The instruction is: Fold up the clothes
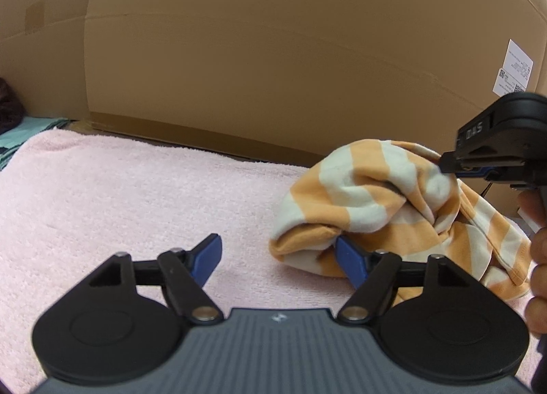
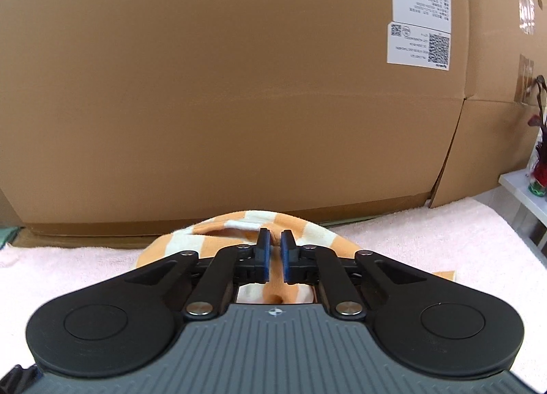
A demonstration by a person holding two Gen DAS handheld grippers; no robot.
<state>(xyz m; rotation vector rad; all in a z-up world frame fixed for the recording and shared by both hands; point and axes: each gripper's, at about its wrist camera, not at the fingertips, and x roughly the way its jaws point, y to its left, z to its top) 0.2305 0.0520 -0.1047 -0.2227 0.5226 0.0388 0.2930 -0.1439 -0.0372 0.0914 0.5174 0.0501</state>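
An orange-and-cream striped garment (image 1: 369, 195) lies bunched on a pink towel (image 1: 119, 195), right of centre in the left wrist view. Its top is drawn up in a peak to my right gripper (image 1: 448, 166), which looks shut on the fabric. In the right wrist view the right gripper (image 2: 275, 240) has its blue pads almost together over the garment (image 2: 307, 226). My left gripper (image 1: 278, 250) is open and low over the towel. Its right finger (image 1: 348, 260) touches the garment's near lower fold, and its left finger is over bare towel.
A large cardboard box (image 1: 273, 52) stands along the back edge of the towel, with white labels (image 2: 420, 21) on it. A hand (image 1: 538, 257) holds the right gripper's handle. Teal cloth (image 1: 20, 131) lies far left. A white shelf (image 2: 523, 189) stands at the right.
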